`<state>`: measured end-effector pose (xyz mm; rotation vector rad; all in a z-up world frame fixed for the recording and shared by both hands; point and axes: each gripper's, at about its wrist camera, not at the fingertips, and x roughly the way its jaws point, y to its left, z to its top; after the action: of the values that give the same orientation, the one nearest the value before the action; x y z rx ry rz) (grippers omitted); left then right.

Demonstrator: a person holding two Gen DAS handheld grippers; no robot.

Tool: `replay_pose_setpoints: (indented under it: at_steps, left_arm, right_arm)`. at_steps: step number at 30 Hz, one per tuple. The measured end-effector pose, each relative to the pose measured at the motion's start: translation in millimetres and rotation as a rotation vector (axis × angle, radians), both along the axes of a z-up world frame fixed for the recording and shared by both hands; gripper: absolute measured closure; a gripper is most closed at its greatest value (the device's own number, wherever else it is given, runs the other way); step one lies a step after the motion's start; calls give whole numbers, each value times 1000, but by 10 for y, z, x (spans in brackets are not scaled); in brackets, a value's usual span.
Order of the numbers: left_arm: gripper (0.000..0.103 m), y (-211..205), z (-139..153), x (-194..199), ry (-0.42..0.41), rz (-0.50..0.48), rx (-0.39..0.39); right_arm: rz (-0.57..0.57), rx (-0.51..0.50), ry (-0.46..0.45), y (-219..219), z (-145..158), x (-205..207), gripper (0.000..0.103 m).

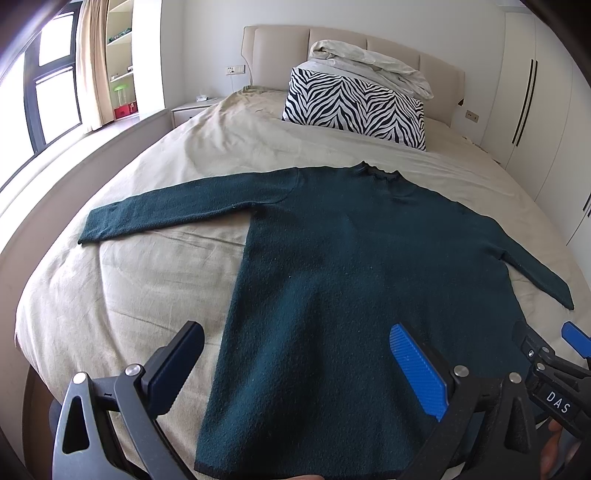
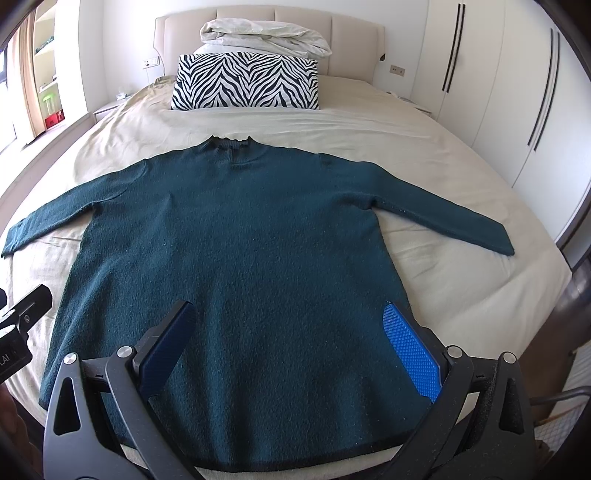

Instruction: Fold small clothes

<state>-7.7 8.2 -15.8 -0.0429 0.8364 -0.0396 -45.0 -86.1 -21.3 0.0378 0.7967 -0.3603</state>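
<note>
A dark teal long-sleeved sweater (image 1: 351, 251) lies flat on the bed, collar toward the headboard, both sleeves spread out; it also shows in the right wrist view (image 2: 251, 251). My left gripper (image 1: 295, 354) is open and empty, hovering over the sweater's lower left part near the hem. My right gripper (image 2: 291, 336) is open and empty, hovering over the lower middle of the sweater. The right gripper also shows at the edge of the left wrist view (image 1: 554, 354), and the left gripper at the left edge of the right wrist view (image 2: 22, 314).
The bed sheet (image 2: 443, 280) is beige and wrinkled. A zebra-print pillow (image 2: 247, 81) and a folded white duvet (image 2: 262, 35) lie at the headboard. A wardrobe (image 2: 498, 92) stands to the right, a window and shelves (image 1: 55, 92) to the left.
</note>
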Motion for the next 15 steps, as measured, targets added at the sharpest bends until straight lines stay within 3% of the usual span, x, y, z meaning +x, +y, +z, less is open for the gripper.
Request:
replay_pose_setpoints:
  at_steps: [15]
  left_arm:
    - [0, 3, -22, -10, 1, 1, -1]
  right_arm:
    - [0, 1, 6, 7, -32, 0, 0]
